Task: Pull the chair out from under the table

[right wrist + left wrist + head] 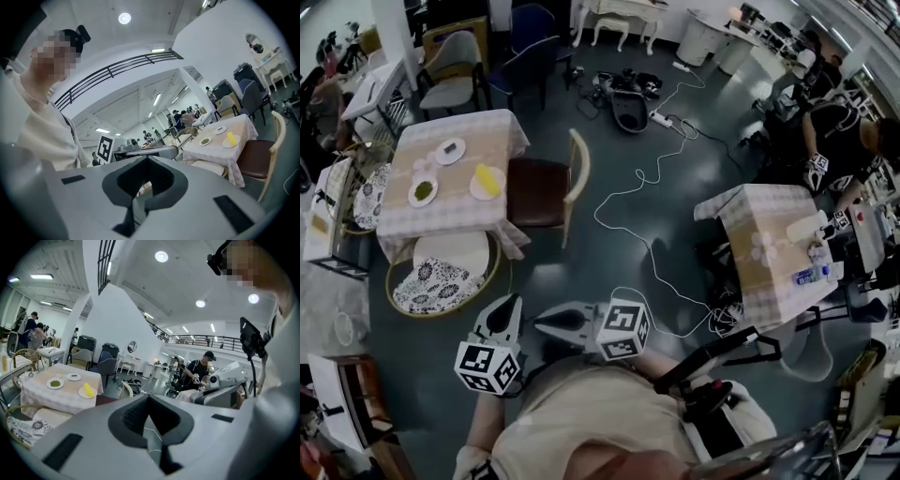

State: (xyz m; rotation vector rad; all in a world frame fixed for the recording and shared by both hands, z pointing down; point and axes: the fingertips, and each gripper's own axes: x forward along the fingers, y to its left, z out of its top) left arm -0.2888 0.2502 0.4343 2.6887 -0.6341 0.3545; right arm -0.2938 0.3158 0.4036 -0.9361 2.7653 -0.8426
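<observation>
Under the tablecloth the chair is part-hidden; left tongs and right tongs closed, empty.

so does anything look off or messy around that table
Only a loose white cable, which snakes about to the right of the chair from a power strip. The table looks tidy, with nothing spilled.

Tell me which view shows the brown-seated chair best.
Head view: the whole chair shows from above, beside the table. The right gripper view shows it sideways near the frame edge; the left gripper view shows only a sliver.
</observation>
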